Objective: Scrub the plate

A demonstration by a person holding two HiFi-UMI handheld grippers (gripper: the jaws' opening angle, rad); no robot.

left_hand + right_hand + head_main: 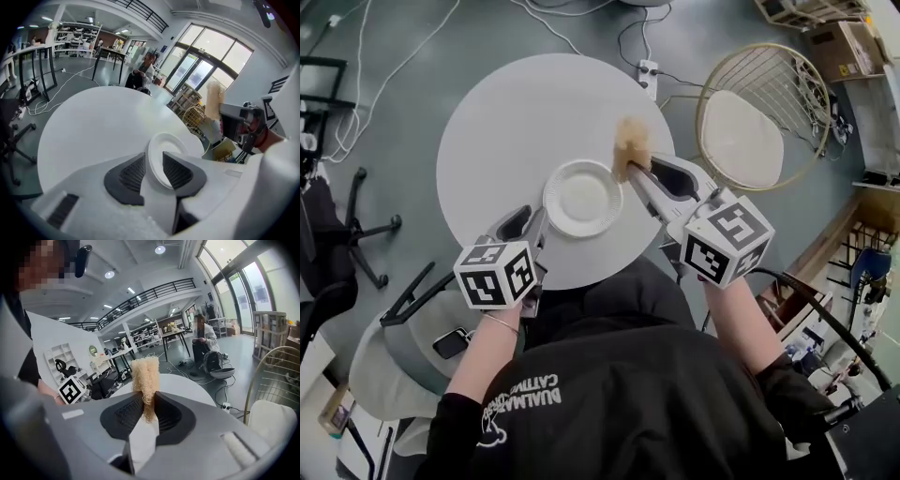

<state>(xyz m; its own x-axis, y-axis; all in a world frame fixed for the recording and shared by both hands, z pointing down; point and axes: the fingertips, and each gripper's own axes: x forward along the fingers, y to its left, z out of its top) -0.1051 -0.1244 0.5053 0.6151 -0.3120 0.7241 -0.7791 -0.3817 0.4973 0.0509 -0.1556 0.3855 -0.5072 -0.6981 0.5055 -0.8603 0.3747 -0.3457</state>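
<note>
Plates number just one: a shallow round white plate (581, 199) lies flat near the front edge of the single round white counter (506, 122), and nothing else rests on that surface. Scrubbers also number one, a tan fibrous scrubbing pad (630, 145), and there are two grippers, each carrying a marker cube. The left gripper (532, 225) sits at the plate's near-left edge. In the left gripper view its fingers (133, 173) are spread apart with the plate's rim (168, 144) standing in the gap between them, not squeezed by the ribbed pads. The right gripper (636, 173) reaches in from the other side, and in the right gripper view its fingers (124, 416) are clenched on the lower part of the scrubbing pad (145, 373), which sticks up above their tips. From the head view the pad is just beside the plate's far-right rim; whether it touches the plate cannot be told.
</note>
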